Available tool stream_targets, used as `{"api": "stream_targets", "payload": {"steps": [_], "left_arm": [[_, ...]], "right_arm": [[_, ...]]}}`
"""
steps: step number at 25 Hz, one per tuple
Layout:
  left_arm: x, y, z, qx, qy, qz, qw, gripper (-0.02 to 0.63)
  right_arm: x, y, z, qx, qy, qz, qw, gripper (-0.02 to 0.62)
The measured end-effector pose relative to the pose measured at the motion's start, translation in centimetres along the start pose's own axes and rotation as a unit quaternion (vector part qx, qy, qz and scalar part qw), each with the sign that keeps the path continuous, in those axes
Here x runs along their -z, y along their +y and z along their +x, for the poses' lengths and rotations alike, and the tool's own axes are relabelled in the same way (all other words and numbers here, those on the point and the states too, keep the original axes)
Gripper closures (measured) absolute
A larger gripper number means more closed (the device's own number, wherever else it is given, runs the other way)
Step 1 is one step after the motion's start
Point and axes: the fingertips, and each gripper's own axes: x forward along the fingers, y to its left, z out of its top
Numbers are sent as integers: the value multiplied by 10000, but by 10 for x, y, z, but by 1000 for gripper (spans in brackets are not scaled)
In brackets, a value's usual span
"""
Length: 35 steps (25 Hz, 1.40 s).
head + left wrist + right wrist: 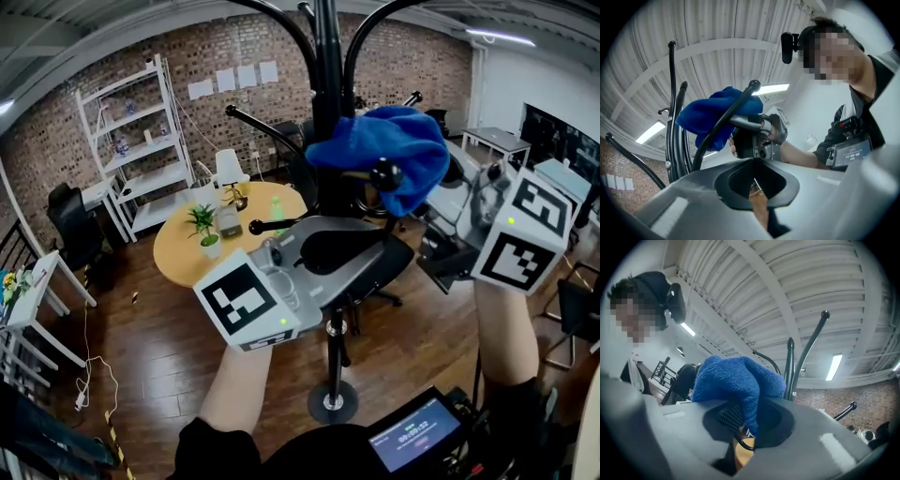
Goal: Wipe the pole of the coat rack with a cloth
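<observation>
Before brick walls (112, 66), fuzzy blue cloth (384, 150) (bunched) hangs by black pole (328, 66).

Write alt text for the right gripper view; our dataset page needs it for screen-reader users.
A blue cloth is bunched and pinched in the right gripper, seen looking up along its grey jaws. Behind it stand the coat rack's dark pole and a curved hook against a ribbed white ceiling; the person's head camera shows at upper left.

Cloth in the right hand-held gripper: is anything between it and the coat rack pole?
Only the rack's own hooks. A ball-tipped hook arm crosses the blue cloth right beside the pole. Nothing else visible lies between them.
</observation>
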Motion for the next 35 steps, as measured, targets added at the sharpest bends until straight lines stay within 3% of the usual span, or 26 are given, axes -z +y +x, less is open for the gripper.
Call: {"api": "stream_targets", "payload": {"steps": [5, 8, 11, 15, 19, 21, 26, 32, 35], "left_arm": [[-9, -8, 2, 39, -101, 51, 9999, 601], [-11, -7, 3, 91, -37, 117, 9999, 601], [-11, -7, 7, 97, 45, 186, 9998, 601], [-2, -10, 12, 109, 176, 202, 9996, 601], [3, -12, 8, 39, 222, 127, 9997, 602], [5, -13, 4, -6, 296, 102, 9995, 601], [-5, -16, -3, -51, 235, 85, 9997, 601], [-4, -24, -25, -188, 121, 18, 9997, 601], [0, -20, -37, -330, 60, -8, 9994, 601]], "right_arm": [[-17, 26, -26, 135, -423, -153, 9989, 545], [-14, 30, -25, 161, -370, -415, 9983, 545], [0, 14, -15, 414, -58, -796, 9959, 545], [40, -22, 3, 849, 596, -894, 9906, 545], [78, -45, 13, 1337, 1256, -1367, 9735, 546], [81, -46, 13, 1427, 1355, -1533, 9684, 546], [51, -17, -3, 1011, 820, -1069, 9857, 546], [26, 41, -40, 1094, -90, -830, 9905, 545], [41, 51, -33, 1133, -109, -738, 9908, 545]]}}
